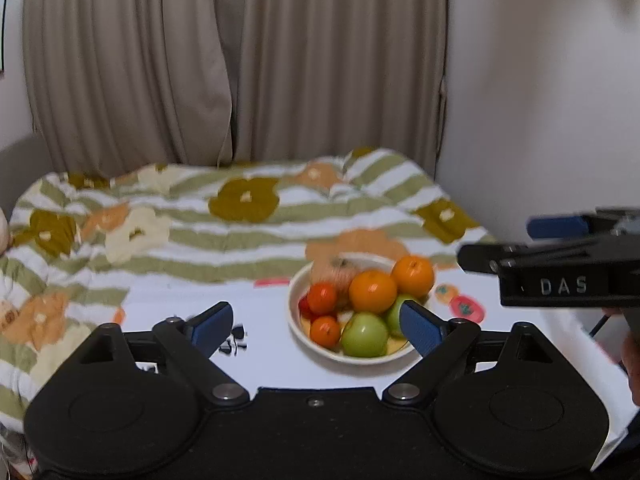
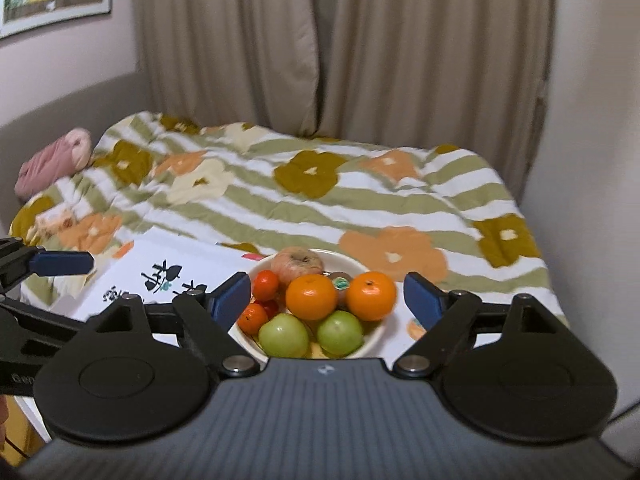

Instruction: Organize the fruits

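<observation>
Both my grippers, left point(image 1: 316, 322) & right point(image 2: 327, 298), spread wide w/ nothing in them, hanging above the table point(image 1: 264, 360) bc all the fruit sits piled in the white bowl point(image 1: 298, 334): 2 oranges point(image 1: 373, 291), 2 green apples point(image 1: 364, 335), small red ones. Looks about done. Bed quilt point(image 1: 240, 224) behind, printed mat point(image 2: 168, 276) just beside the bowl, nothing blocking

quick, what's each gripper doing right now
left gripper: open, holding nothing
right gripper: open, holding nothing
</observation>
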{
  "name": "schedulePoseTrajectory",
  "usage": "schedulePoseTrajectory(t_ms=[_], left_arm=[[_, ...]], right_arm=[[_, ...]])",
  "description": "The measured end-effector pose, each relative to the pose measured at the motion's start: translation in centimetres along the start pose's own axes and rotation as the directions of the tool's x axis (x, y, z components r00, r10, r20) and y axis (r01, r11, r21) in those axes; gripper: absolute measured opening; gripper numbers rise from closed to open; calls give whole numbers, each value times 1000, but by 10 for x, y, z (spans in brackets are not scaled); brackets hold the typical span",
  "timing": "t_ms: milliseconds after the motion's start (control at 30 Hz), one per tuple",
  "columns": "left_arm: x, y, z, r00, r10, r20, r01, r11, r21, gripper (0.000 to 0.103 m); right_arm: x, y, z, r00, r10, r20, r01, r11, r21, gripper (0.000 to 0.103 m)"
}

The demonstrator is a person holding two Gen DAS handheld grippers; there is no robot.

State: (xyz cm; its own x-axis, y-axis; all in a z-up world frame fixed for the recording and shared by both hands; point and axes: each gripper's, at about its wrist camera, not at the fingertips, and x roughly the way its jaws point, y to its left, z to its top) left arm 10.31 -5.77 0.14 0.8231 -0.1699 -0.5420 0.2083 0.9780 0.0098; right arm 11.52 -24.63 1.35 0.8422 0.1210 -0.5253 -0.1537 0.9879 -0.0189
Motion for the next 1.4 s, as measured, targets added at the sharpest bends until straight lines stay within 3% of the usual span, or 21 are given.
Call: schedulePoseTrajectory(t_ms=[67,167,367,533,867,1400], left_arm=[[-22,0,4,999,6,39,-6,1000,-1,103],[-48,7,7,998,11,68,-11,1000,0,103],[-75,25,4,998,59,30,-59,998,-3,103],[-90,33,-9,997,75,-3,-75,997,-9,103],[-111,31,-30,995,96,-20,-96,995,-9,103],[-118,28,-37,995,96,-11,-96,995,-4,103]], right_arm=[[-20,-2,-1,999,-34,3,34,999,28,99],[-50,-4,-4,996,-85,4,84,993,81,103],[-94,3,-18,987,-159,-22,160,980,114,103],[-114,16,-33,985,-164,-47,167,981,97,103],[-130,27,-51,984,-166,-68,173,977,121,103],[-131,26,-58,983,-165,-78,175,973,151,103]])
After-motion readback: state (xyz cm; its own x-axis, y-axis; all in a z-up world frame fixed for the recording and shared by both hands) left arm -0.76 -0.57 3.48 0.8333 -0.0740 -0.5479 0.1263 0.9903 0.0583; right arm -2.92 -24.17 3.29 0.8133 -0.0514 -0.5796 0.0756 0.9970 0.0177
